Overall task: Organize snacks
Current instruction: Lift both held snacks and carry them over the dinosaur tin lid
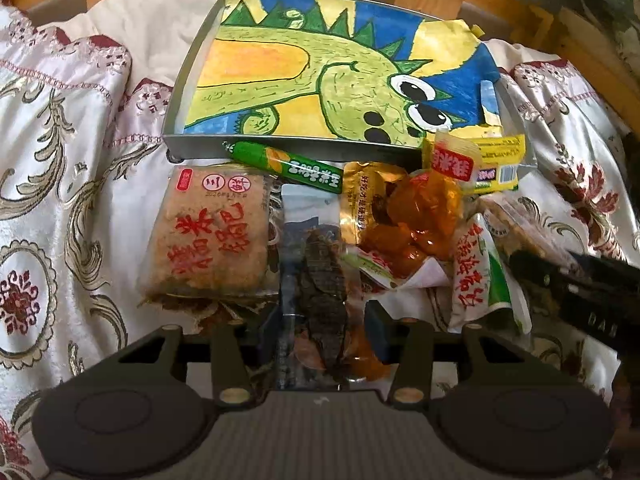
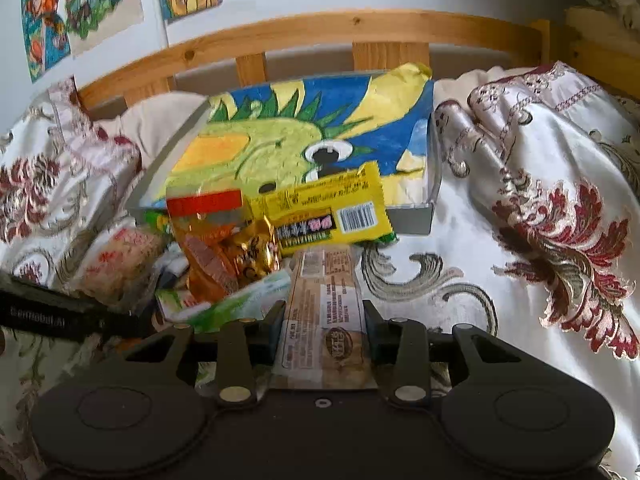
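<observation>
The square cake packet reads "川" and "2026"; other print is illegible.

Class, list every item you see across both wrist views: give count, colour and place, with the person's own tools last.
Tray: one, grey, lined with a dinosaur drawing, behind the snacks.
Rice cake pack: one, tan with red letters, left of the pile.
Green stick snack: one, against the tray's front wall.
Dark dried snack pouch: one, clear, between the left gripper's fingers.
Orange snack bag: one, pile centre.
Yellow packet: one, on the tray's front edge.
Brown bar: one, between the right gripper's fingers.
Bedspread: white, red florals.
Left gripper: black.
Right gripper: black.
</observation>
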